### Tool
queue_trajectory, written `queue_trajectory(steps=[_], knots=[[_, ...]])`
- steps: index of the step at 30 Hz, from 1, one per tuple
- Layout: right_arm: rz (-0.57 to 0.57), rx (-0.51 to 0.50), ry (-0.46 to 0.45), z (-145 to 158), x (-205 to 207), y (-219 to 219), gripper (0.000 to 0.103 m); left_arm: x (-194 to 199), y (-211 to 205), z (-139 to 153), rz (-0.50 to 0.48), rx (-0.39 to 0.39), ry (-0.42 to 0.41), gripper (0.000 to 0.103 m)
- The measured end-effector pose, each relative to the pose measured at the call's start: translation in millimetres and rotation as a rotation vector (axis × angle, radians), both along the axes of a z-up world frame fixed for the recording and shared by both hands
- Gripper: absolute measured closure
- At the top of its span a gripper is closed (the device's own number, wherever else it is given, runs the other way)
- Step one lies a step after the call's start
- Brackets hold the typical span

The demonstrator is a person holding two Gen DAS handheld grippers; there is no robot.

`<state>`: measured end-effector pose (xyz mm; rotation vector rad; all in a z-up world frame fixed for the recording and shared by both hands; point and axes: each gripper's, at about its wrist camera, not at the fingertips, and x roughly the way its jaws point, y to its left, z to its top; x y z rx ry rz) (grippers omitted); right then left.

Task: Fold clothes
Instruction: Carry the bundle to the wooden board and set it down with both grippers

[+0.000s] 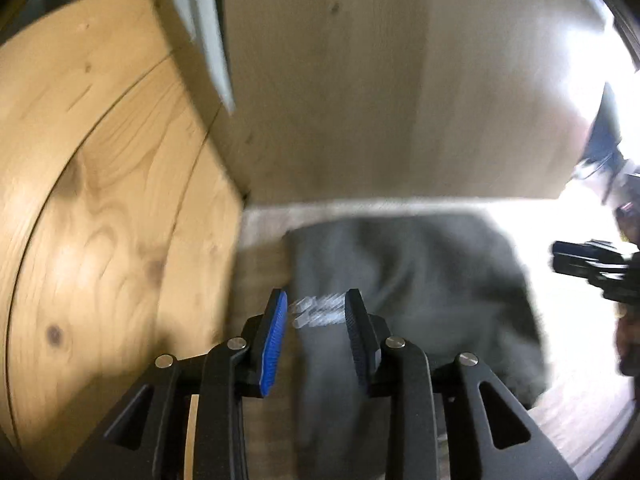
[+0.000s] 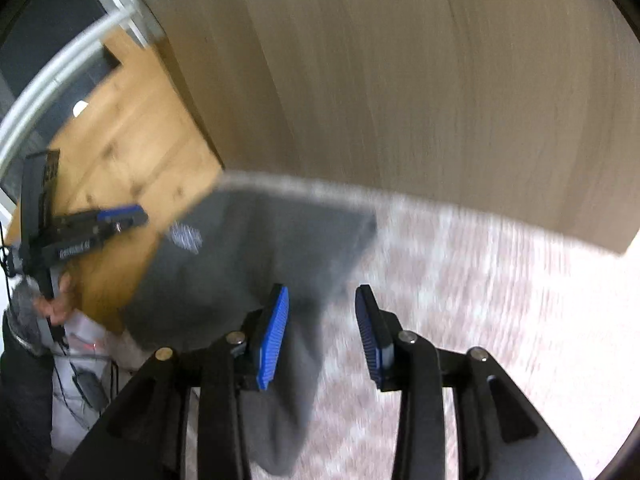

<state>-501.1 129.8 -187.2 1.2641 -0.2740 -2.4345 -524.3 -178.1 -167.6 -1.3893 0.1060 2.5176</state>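
Grey clothing (image 1: 408,280) hangs bunched over the patterned rug (image 2: 480,300), a strip trailing between my pads; it looks unfolded, so I judge nearly all the folding is left. My left gripper (image 1: 316,312) and right gripper (image 2: 322,312) both stand apart, pressing on nothing. Beyond stand a pale wooden panel (image 2: 400,80) and knotty pine boards (image 1: 88,184); blur hides finer detail.

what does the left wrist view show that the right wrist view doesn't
Only the left wrist view: the left gripper close up, jaws apart over the white print, and glare at the right edge.

Only the right wrist view: the right gripper close up, jaws apart, the garment's edge hanging between them, a patterned rug, and a hand.

Both: the grey garment, pine boards, and a tan panel.
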Motion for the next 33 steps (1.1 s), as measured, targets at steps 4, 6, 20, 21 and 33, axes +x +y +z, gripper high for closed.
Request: queue_trajectory(steps=[4,6,20,21,33], knots=[[0.064,0.001,0.026,-10,-32,-26,0.068,-37,24,-25,-0.037,0.016,-0.058,0.074],[0.097,0.058,-0.031,-38,-50,-39,0.068,-47,26,-53,-0.037,-0.007,-0.107,0.074],[0.17,0.087,-0.015,-15,36,-57,0.064,17,19,-51,-0.054,0.048,-0.143,0.068],[0.165,0.085,-0.035,-23,41,-57,0.059,21,19,-61,-0.043,0.033,-0.166,0.063],[0.043,0.141,-0.11,16,134,-32,0.046,107,43,-3,0.099,0.031,-0.075,0.037]])
